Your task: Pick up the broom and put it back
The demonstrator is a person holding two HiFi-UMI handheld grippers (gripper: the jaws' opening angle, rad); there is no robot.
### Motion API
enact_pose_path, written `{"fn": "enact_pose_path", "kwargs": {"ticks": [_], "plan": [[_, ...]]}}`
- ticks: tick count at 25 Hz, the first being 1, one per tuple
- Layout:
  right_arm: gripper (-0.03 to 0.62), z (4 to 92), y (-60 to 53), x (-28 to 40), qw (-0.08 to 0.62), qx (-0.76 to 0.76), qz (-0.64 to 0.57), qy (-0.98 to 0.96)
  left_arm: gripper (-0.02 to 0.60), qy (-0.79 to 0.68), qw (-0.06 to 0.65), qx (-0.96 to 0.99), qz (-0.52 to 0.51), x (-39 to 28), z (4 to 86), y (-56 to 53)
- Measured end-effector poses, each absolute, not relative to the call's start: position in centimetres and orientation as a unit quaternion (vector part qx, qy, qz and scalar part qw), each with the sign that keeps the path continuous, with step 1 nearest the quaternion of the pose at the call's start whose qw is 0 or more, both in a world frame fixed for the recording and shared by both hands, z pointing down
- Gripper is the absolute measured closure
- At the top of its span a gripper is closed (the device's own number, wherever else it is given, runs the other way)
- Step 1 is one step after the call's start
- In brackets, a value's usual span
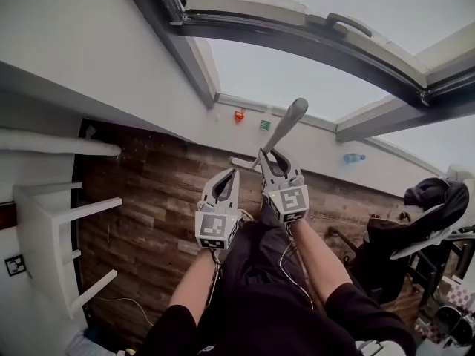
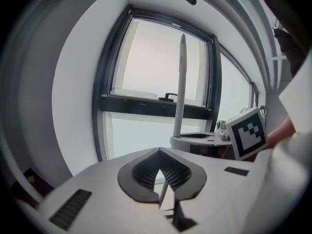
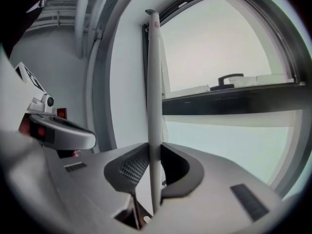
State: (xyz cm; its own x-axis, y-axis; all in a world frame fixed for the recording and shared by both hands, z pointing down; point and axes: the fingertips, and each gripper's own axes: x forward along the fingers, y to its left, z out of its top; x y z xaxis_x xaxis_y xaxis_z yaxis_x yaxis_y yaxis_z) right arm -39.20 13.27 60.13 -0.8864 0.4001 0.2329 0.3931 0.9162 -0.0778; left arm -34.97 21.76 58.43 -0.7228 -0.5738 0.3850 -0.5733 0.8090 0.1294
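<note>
The broom shows only as its long pale grey handle [image 1: 286,128], which rises from my right gripper [image 1: 269,158] toward the window. That gripper is shut on the handle, and in the right gripper view the handle [image 3: 154,82] stands upright between the two dark pads of the right gripper [image 3: 153,147]. The broom's head is hidden. My left gripper [image 1: 234,173] hangs just left of the right one, its jaws together with nothing in them. The left gripper view looks over the left gripper [image 2: 159,169] at the handle [image 2: 181,82] and the right gripper's marker cube [image 2: 248,133] beside it.
A large dark-framed window [image 1: 312,28] fills the wall ahead. The floor [image 1: 148,191] is brown wood. A white rack [image 1: 52,228] stands at the left. An office chair [image 1: 430,213] draped in black cloth stands at the right. A blue bottle [image 1: 354,157] lies by the wall.
</note>
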Motion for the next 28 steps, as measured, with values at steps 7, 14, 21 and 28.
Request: {"fn": "enact_pose_path", "kwargs": {"ticks": [7,14,21,28], "plan": [[0.505,65.1,14.5,-42.0,0.16,-0.221,0.039,-0.961,0.581,-0.923,0.248,0.294,-0.002,-36.6,62.7,22.1],[0.507,69.5,12.9,-46.6,0.18,-0.218,0.043,-0.958,0.581,-0.918,0.272,0.287,-0.006,-40.6,65.7,20.8],[0.503,73.6,12.6,-52.0,0.209,-0.247,0.063,-0.944,0.581,-0.909,0.299,0.291,-0.007,-43.5,67.8,19.3],[0.503,75.8,10.3,-57.3,0.2,-0.233,0.055,-0.95,0.581,-0.902,0.313,0.298,0.0,-46.0,69.8,18.6]]}}
